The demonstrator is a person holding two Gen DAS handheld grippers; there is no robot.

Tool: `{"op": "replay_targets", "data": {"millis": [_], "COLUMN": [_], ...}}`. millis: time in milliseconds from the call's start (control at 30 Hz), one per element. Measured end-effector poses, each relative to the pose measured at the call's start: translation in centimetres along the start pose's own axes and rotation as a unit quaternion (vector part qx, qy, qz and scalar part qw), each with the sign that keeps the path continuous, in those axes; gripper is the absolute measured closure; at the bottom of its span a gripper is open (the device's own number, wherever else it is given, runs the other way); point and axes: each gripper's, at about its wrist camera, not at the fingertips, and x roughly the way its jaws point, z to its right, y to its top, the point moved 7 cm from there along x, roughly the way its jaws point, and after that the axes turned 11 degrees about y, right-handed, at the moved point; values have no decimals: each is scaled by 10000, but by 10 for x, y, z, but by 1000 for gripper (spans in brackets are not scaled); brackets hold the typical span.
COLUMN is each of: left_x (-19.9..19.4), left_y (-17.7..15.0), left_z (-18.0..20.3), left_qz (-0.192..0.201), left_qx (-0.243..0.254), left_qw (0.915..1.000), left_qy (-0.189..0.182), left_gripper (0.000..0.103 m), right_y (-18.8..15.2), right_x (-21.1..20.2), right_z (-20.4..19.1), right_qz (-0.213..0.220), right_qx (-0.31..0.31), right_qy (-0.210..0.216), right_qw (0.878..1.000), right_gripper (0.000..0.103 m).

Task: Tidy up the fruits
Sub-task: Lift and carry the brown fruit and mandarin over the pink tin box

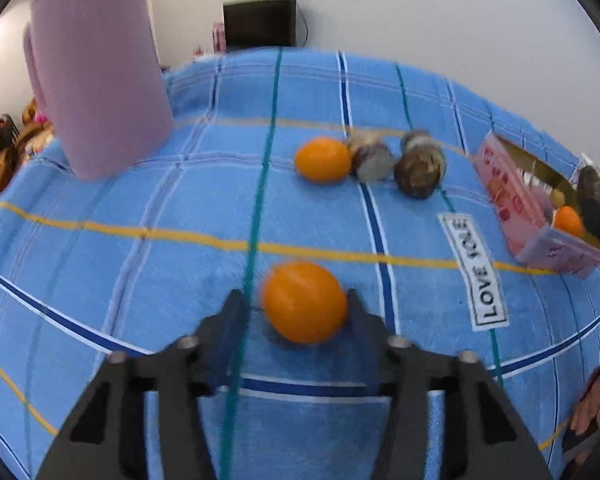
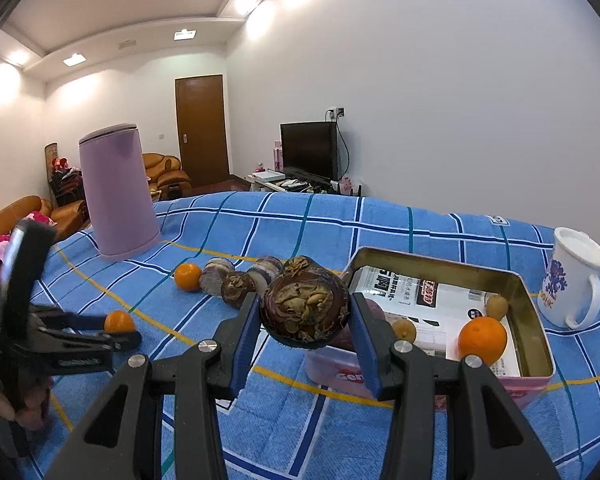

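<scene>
My left gripper (image 1: pixel 298 300) is around an orange (image 1: pixel 305 301) on the blue plaid cloth (image 1: pixel 140 200); the right finger touches it, the left finger stands slightly apart. My right gripper (image 2: pixel 306 312) is shut on a brown taro root (image 2: pixel 305 307) and holds it above the cloth, just left of the pink tin box (image 2: pixel 532 308). The box holds an orange (image 2: pixel 482 340) and two small brown fruits (image 2: pixel 497 306). Another orange (image 1: pixel 323 159) and several taro roots (image 1: pixel 419 169) lie mid-cloth. The left gripper with its orange also shows in the right wrist view (image 2: pixel 118 322).
A tall lilac kettle (image 2: pixel 118 196) stands at the far left of the cloth. A white mug (image 2: pixel 572 280) stands right of the box. A TV, a door and sofas are behind the bed. A "LOVE" label (image 1: pixel 478 272) is sewn on the cloth.
</scene>
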Motion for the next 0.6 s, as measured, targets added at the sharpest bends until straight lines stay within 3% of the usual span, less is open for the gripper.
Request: {"op": "replay_targets", "data": {"millis": [67, 333, 600], "left_x": [-1, -6, -43], "left_y": [1, 5, 31], "left_z": [6, 4, 7], "left_qz": [69, 184, 791], "left_qx": [120, -122, -155], "left_qw": [9999, 9996, 9967], "left_qy": [79, -182, -94], "left_gripper": [60, 61, 61], "right_y": [0, 0, 7], "right_x": [0, -1, -10], "right_z": [-1, 1, 8], "right_qz": [-2, 15, 188], "right_qx": [-28, 2, 61], "right_qy": [-19, -19, 0], "right_qw": [10000, 10000, 9998], "right_gripper": [57, 57, 57]}}
